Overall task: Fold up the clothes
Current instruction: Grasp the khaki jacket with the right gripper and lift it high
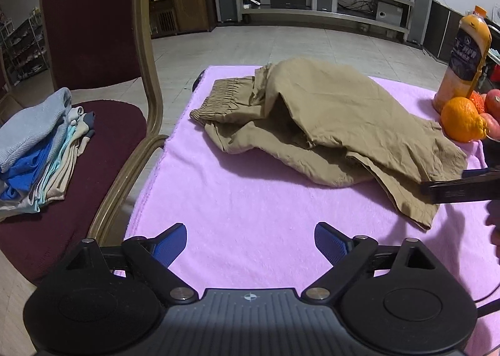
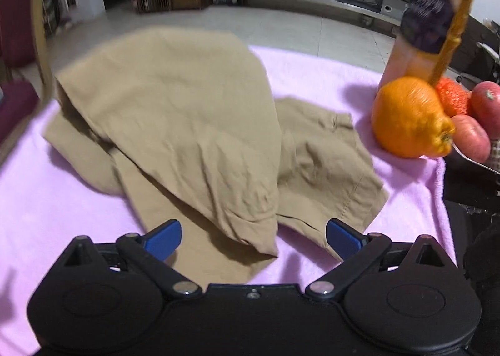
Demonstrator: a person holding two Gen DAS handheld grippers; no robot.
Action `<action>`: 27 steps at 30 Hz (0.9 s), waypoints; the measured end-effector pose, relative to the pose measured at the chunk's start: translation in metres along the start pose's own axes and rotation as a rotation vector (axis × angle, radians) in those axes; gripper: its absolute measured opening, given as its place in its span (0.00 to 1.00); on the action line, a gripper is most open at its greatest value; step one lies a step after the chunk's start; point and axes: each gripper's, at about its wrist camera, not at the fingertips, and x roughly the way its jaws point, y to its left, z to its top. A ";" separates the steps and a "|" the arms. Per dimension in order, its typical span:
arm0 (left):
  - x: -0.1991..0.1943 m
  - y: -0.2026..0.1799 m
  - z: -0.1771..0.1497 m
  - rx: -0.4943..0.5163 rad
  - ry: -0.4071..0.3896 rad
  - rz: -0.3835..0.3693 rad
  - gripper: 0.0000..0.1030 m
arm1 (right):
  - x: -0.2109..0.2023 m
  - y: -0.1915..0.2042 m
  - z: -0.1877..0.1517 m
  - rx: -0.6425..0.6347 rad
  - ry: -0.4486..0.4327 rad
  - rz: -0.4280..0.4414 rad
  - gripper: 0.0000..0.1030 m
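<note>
Crowding trousers: orange, bottle | both tools spread, empty

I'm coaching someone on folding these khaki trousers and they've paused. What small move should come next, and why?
Probably lower the right gripper a little onto the leg hem and close. Its jaws stand open with that hem between them, not yet pinched, and the trousers lie crumpled on the pink cloth. The left gripper is open over bare cloth.

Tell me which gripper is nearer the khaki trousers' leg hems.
Right. The right gripper hangs open just over the leg hems of the khaki trousers, not gripping. The left gripper is open over bare pink towel, short of the cloth.
</note>
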 end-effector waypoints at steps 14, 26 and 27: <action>-0.079 0.023 -0.005 -0.041 -0.156 0.011 0.89 | -0.217 0.048 0.080 -0.072 -0.568 -0.126 0.05; -0.184 0.020 -0.007 0.022 -0.420 -0.122 0.93 | -0.495 0.041 0.122 -0.161 -1.079 -0.415 0.05; -0.188 0.017 -0.007 0.029 -0.432 -0.145 0.93 | -0.505 0.031 0.127 -0.143 -1.080 -0.427 0.05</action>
